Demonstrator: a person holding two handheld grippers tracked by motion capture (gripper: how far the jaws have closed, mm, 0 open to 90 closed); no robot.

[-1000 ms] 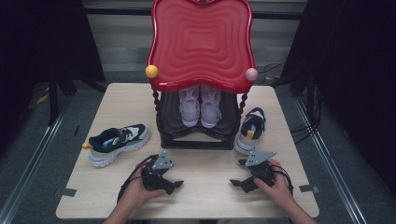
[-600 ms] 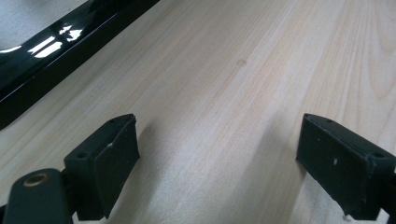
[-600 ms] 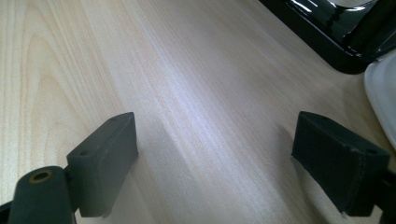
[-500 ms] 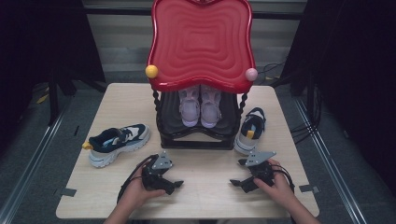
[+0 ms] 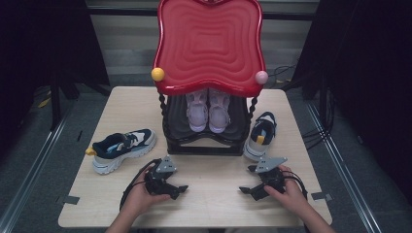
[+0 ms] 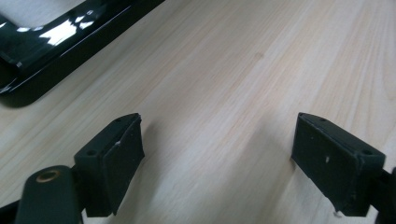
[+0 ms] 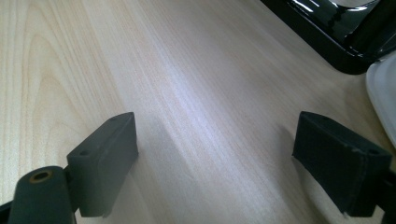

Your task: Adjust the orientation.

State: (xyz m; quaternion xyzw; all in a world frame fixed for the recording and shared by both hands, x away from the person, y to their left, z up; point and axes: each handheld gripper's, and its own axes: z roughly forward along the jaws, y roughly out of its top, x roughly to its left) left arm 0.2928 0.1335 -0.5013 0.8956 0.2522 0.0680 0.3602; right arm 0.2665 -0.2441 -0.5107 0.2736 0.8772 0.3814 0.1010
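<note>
Wooden bench (image 5: pixel 214 204), near edge: both grippers, left (image 5: pixel 180 188) and right (image 5: pixel 244 190), rest released, left just narrowing, empty; shoes (image 5: pixel 124 149) well apart from fingers (image 6: pixel 116 158).

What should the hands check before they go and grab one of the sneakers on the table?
1. Left gripper jaws apart with nothing between them: ok; they have just been closing a little.
2. Right gripper jaws apart and empty: ok.
3. Dark blue and white sneaker lying free on the pale wooden table, left of the black shoe rack with the red wavy top: ok.
4. White and black sneaker clear of the rack: cannot tell, it sits right beside the rack's leg.
5. Lower shelf free for more shoes: not ok in the middle, the pair of lilac sneakers is there.
</note>
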